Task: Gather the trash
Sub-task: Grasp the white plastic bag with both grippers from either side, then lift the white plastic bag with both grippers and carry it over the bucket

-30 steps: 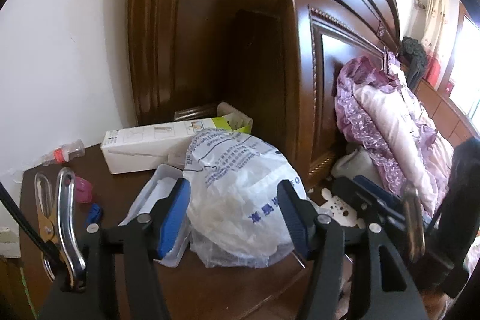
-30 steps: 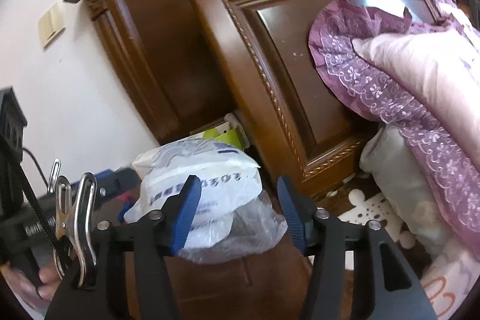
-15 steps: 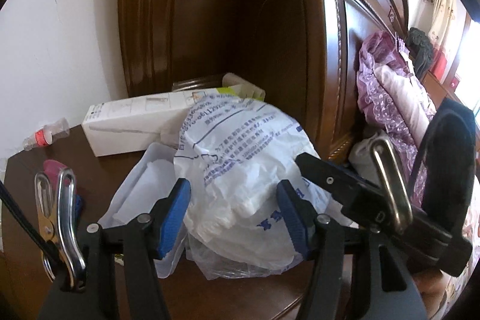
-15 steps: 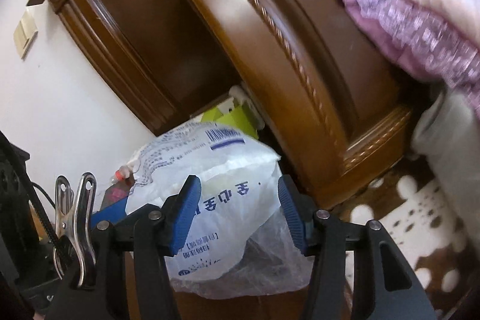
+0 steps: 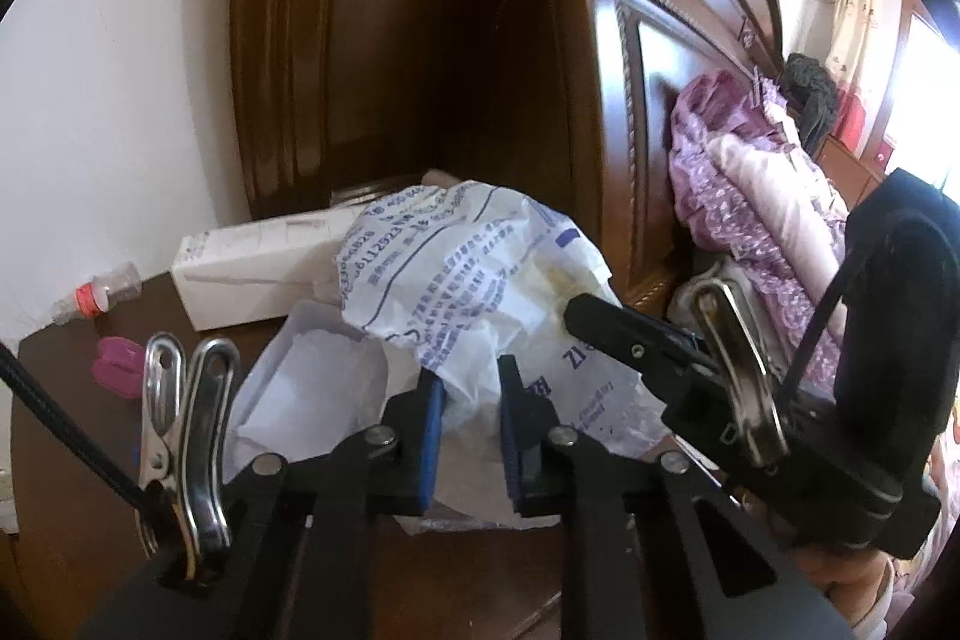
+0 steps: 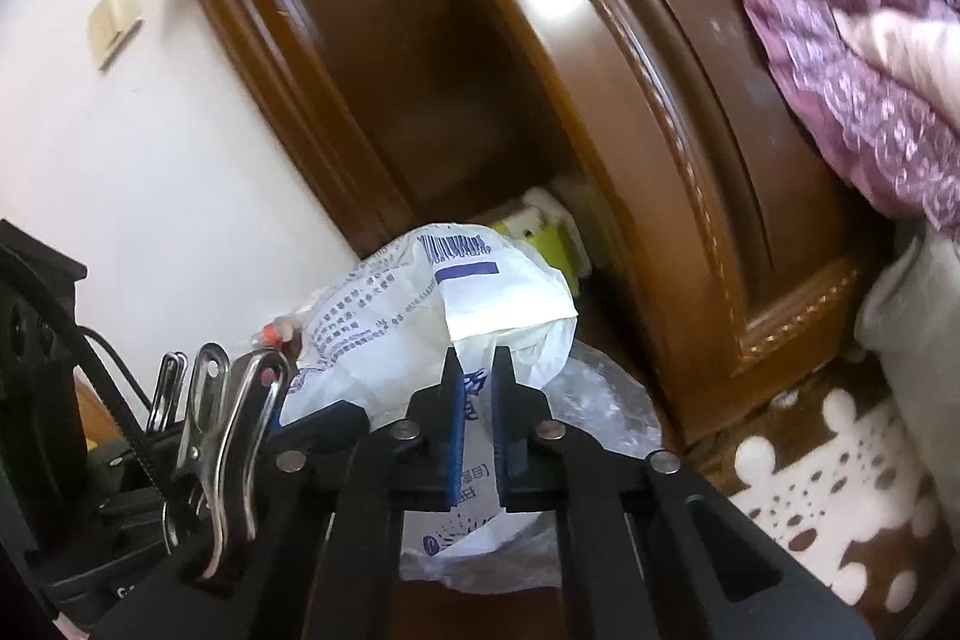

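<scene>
At the centre of both views a crumpled white plastic bag (image 5: 480,274) with blue print sits on the dark wooden nightstand (image 5: 72,466). The left gripper (image 5: 471,388) and right gripper (image 6: 477,376) have just closed, each pinching a fold of the bag.

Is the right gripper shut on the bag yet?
Shut: the right gripper has just closed, blue pads pinching a fold of the bag.

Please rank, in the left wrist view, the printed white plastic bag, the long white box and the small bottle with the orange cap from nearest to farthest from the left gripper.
1. Printed white plastic bag: pinched between the left gripper fingers.
2. Long white box: behind the bag, left of centre, against the headboard.
3. Small bottle with the orange cap: far left, by the wall.
</scene>
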Motion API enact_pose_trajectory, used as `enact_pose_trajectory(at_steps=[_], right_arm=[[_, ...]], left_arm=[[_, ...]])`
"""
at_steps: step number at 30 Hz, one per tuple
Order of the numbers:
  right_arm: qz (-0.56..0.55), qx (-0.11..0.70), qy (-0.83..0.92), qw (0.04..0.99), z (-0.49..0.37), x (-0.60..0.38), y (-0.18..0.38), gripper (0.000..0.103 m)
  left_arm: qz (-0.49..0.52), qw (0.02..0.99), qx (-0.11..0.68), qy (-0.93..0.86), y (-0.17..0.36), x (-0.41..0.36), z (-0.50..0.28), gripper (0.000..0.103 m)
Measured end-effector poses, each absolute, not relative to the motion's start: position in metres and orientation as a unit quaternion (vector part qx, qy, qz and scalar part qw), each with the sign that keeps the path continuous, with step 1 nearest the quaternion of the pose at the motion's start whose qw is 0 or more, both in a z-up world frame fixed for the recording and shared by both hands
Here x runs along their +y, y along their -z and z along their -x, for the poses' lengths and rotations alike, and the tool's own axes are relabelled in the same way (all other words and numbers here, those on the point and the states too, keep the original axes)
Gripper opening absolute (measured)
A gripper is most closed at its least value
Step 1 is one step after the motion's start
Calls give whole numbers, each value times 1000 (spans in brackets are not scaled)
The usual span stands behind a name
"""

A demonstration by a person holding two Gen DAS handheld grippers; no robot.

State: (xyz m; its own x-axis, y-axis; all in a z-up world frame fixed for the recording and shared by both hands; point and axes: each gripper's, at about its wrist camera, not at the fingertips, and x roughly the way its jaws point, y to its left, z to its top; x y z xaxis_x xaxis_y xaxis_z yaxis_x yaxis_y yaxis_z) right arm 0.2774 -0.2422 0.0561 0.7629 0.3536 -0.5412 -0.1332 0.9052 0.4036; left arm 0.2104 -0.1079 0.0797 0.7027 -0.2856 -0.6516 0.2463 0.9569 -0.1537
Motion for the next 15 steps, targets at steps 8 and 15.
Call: enact_pose_trajectory(at_steps=[8, 15], right_arm=[[-187, 294, -149, 925, -242, -237, -72, 8], [-210, 278, -157, 924, -206, -236, -80, 8]], left_arm=[[14, 931, 332, 151, -97, -102, -173, 16], [7, 933, 317, 169, -107, -99, -137, 15]])
